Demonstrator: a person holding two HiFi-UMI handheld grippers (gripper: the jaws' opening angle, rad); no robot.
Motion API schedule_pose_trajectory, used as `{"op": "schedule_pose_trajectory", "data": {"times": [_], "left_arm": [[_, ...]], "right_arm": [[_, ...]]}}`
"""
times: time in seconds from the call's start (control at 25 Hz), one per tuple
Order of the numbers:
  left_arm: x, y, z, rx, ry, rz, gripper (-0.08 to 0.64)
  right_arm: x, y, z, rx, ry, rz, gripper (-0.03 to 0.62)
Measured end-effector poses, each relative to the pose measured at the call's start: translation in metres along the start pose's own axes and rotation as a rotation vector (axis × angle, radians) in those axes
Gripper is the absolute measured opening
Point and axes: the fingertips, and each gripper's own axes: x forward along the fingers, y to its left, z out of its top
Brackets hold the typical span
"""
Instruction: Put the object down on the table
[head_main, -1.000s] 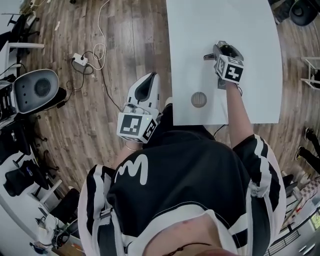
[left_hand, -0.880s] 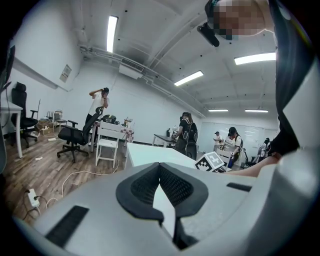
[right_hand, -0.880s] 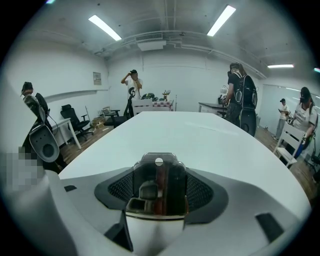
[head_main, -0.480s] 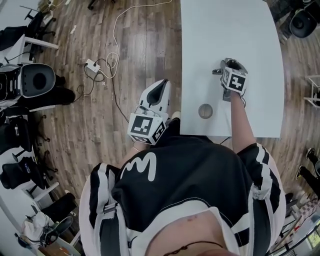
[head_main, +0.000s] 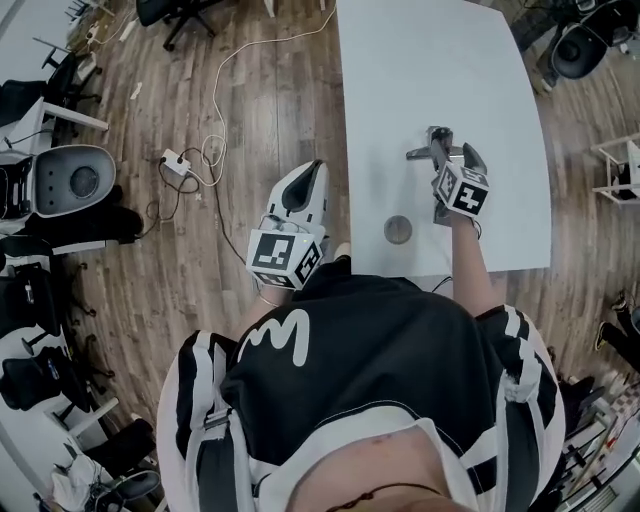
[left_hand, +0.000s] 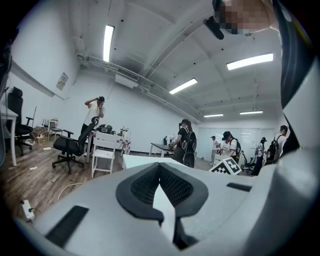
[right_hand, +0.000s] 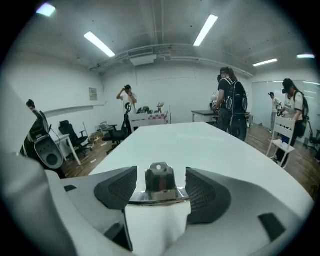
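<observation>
Left tongs (head_main: 300, 195) are closed tip to tip, off the bench (head_main: 440, 60) over the floor (head_main: 240, 120). On the bench, right tongs (head_main: 447, 162) are wide, the metal object (right_hand: 160, 181) between them, clear of both pads.

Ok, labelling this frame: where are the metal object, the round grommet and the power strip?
metal object (right_hand: 160, 179), right gripper view, its dark top.
round grommet (head_main: 398, 229), head view, its centre.
power strip (head_main: 172, 160), head view, its body.

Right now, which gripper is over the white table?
The right gripper, a grey metal object between its jaws; the left gripper hangs over the wooden floor.
</observation>
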Motion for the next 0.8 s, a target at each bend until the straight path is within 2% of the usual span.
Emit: {"op": "schedule_pose_trajectory", "data": {"times": [0.2, 0.28, 0.44, 0.48, 0.52, 0.56, 0.8], "left_arm": [[0.017, -0.007, 0.016, 0.014, -0.049, -0.042, 0.005], [0.020, -0.015, 0.022, 0.019, -0.061, -0.067, 0.005], [0.031, -0.033, 0.029, 0.031, -0.077, -0.121, 0.005], [0.034, -0.037, 0.030, 0.033, -0.081, -0.133, 0.005], [0.037, -0.040, 0.032, 0.035, -0.083, -0.145, 0.005], [0.038, -0.043, 0.033, 0.038, -0.084, -0.157, 0.005], [0.033, -0.052, 0.038, 0.033, -0.087, -0.199, 0.005]], "right_arm": [[-0.060, 0.020, 0.063, 0.067, -0.289, 0.051, 0.290], [-0.089, 0.034, 0.086, 0.057, -0.390, 0.089, 0.290], [-0.133, 0.057, 0.117, 0.016, -0.519, 0.145, 0.288], [-0.141, 0.061, 0.123, 0.013, -0.550, 0.153, 0.272], [-0.148, 0.062, 0.129, 0.018, -0.582, 0.155, 0.202], [-0.154, 0.064, 0.133, 0.029, -0.610, 0.157, 0.045], [-0.181, 0.085, 0.134, 0.051, -0.653, 0.217, 0.026]]}}
